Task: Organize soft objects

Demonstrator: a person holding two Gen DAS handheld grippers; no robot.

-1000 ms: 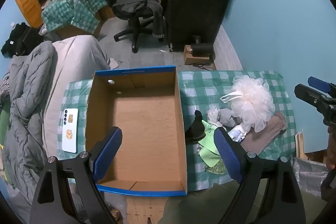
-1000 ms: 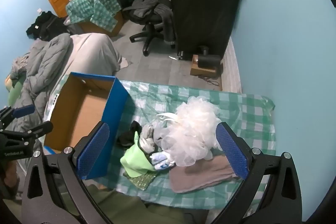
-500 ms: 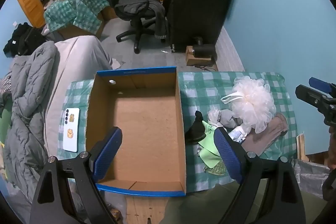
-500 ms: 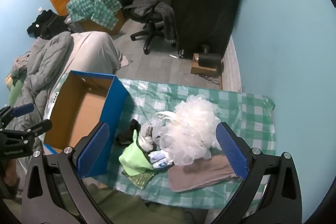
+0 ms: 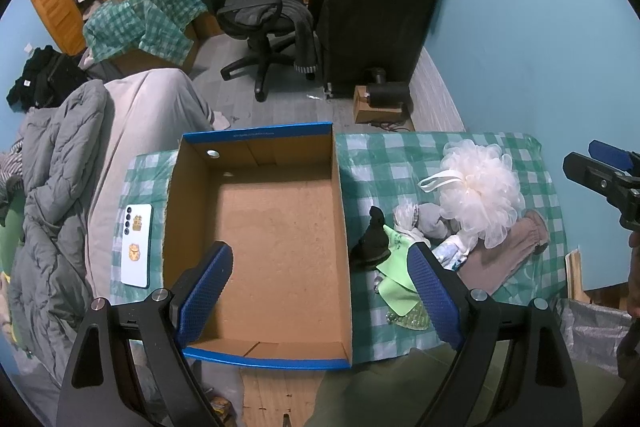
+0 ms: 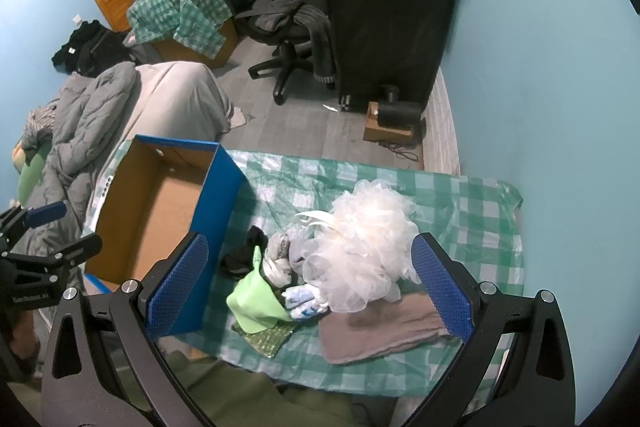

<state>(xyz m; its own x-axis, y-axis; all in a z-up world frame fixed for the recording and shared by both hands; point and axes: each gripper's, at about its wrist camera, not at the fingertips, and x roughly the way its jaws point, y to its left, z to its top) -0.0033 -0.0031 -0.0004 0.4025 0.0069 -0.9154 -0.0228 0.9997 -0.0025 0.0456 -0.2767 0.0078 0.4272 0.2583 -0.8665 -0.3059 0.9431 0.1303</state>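
My left gripper (image 5: pixel 320 283) hangs above the open cardboard box with blue rim (image 5: pixel 256 135), its jaws spread wide and holding nothing. My right gripper (image 6: pixel 308 283) hovers over the heap of soft things, jaws likewise released and empty.

The box sits on the left part of the green-and-white checked table (image 6: pixel 460 195), its brown floor bare. Just right of it lies the heap. On top sits a puffy white mesh bath sponge (image 6: pixel 360 251) with a white ribbon loop, resting partly on a flat taupe folded cloth (image 6: pixel 380 331) at the near right. To its left are a balled grey sock (image 5: pixel 432 219), a small white-and-blue bundle (image 6: pixel 304 301), a lime-green cloth (image 6: pixel 252 299) over a green sequinned piece (image 6: pixel 268 339), and a black sock (image 6: pixel 244 251) nearest the box wall.

A white smartphone (image 5: pixel 138 245) lies on the table left of the box.
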